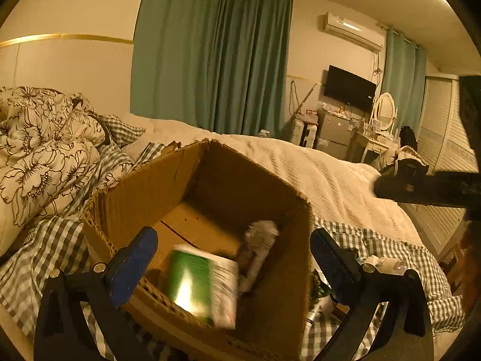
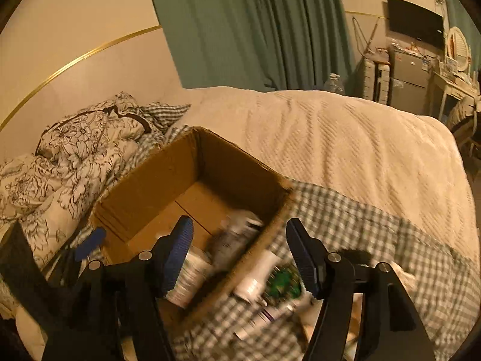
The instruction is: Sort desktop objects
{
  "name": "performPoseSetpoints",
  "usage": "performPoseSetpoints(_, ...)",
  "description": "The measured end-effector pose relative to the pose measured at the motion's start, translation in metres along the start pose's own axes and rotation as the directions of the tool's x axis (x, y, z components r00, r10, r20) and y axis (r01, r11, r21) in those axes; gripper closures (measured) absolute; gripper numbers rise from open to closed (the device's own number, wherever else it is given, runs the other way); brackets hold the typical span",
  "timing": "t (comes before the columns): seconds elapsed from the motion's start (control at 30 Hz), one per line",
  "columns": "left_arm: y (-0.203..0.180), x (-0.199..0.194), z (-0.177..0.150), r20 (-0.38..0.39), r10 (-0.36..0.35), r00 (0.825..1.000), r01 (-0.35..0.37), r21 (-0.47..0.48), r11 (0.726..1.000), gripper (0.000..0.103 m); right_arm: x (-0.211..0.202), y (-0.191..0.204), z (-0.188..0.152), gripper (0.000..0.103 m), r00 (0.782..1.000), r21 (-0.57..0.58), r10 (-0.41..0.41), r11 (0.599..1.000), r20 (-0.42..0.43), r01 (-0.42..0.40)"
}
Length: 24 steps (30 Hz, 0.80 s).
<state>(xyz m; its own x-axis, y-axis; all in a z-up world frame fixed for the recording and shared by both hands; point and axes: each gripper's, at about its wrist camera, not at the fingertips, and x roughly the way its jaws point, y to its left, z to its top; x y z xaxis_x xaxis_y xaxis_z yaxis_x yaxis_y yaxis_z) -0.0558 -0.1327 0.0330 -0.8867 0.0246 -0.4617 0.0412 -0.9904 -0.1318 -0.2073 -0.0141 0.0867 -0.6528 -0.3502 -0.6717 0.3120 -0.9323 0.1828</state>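
An open cardboard box (image 1: 144, 192) (image 2: 156, 177) sits on a bed. Inside lie a green-and-white packet (image 1: 201, 285), blurred, and a grey-white crumpled item (image 1: 260, 240) (image 2: 231, 237). My left gripper (image 1: 231, 267) is open and empty, its fingers spread over the box's near edge. My right gripper (image 2: 240, 252) is open and empty, straddling the box's right wall. Outside the box, on the checked sheet, lie a white tube (image 2: 258, 276), a green patterned item (image 2: 282, 282) and other small white items (image 1: 378, 263).
A floral duvet (image 1: 45, 156) is heaped left of the box. A cream blanket (image 2: 345, 138) covers the bed behind it. The right gripper's black body (image 1: 427, 186) shows at the right of the left wrist view. Curtains, a TV and a dresser stand far back.
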Motion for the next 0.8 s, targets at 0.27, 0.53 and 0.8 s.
performPoseSetpoints(0.27,-0.066,-0.046,-0.025,-0.003,-0.037,0.999,0.037,0.147,0.988,0.000,-0.086,-0.068,-0.052,0.039,0.994,-0.017,-0.108,0.994,-0.015,0.108)
performPoseSetpoints(0.53,-0.128,-0.036,-0.067,-0.136,-0.083,0.987,0.106,0.172,0.979,0.000,-0.110,-0.132,-0.090,0.039,0.994,0.075,-0.110,0.991,-0.012,0.111)
performPoseSetpoints(0.8,-0.176,0.009,-0.100,-0.210,-0.018,0.978,0.082,0.297,0.951,0.000,-0.071,-0.163,-0.100,0.034,0.994,0.106,-0.088,0.990,-0.071,0.096)
